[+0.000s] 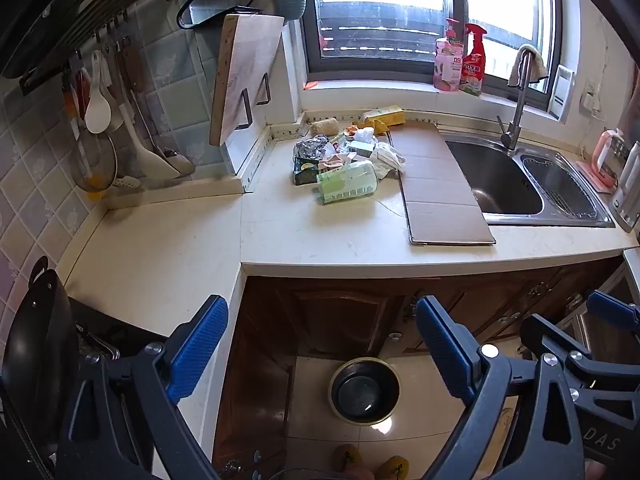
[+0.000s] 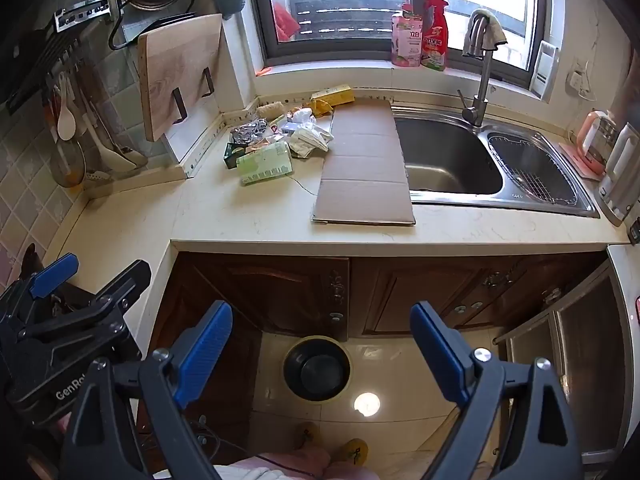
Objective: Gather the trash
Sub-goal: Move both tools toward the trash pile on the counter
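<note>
A heap of trash (image 1: 344,160) (image 2: 276,140) lies at the back of the pale counter: crumpled foil, tissues, a green packet (image 1: 348,188) (image 2: 265,165), a yellow box (image 1: 384,115) (image 2: 334,95). A flat sheet of cardboard (image 1: 436,184) (image 2: 366,164) lies beside it, over the sink's left rim. A round black bin (image 1: 364,392) (image 2: 317,368) stands on the floor below. My left gripper (image 1: 320,344) hangs open in front of the counter, well short of the heap, nothing between its blue pads. My right gripper (image 2: 320,356) is open too, above the bin.
A steel double sink (image 1: 496,184) (image 2: 452,160) with a tap fills the right. A wooden chopping board (image 1: 244,76) (image 2: 180,72) leans on the back wall. A black wok (image 1: 36,352) stands at the left. Dark cabinet doors (image 2: 440,296) run under the counter. Slippered feet show below.
</note>
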Demonstrator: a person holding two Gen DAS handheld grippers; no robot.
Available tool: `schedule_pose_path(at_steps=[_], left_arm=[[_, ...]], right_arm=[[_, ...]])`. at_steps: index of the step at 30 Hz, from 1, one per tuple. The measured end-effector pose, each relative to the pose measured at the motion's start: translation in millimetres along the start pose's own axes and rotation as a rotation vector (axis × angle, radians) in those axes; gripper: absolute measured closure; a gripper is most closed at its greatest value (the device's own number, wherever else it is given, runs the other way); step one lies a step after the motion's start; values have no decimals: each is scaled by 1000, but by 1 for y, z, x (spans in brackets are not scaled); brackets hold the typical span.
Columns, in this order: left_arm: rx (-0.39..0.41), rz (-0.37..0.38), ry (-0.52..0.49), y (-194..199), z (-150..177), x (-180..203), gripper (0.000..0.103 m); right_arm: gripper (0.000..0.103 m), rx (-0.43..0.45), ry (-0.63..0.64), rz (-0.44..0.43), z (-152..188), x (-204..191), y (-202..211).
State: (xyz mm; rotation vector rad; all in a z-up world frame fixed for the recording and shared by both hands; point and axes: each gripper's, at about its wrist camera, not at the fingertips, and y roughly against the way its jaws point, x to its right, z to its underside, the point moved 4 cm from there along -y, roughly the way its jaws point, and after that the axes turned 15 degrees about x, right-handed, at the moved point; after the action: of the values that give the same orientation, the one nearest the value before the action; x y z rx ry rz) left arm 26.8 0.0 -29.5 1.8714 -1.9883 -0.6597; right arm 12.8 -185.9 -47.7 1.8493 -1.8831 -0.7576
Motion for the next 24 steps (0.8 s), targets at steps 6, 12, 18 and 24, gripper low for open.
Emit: schedule_pose_path(at_steps=[6,12,18,24], left_arm=[[1,3,-3,0,0,0,13],[-4,20,4,-6,-6,-5,16],[-2,17,-1,-4,0,-1,17],[-15,18,5,-8,0,4,16]], right_arm=[[12,-3,-2,0,0,3,-2],[12,-9,-9,-4,-2,5,0],[12,-11,-10,1,-1,6,-9],[12,-13,-10,1,0,10,-10]])
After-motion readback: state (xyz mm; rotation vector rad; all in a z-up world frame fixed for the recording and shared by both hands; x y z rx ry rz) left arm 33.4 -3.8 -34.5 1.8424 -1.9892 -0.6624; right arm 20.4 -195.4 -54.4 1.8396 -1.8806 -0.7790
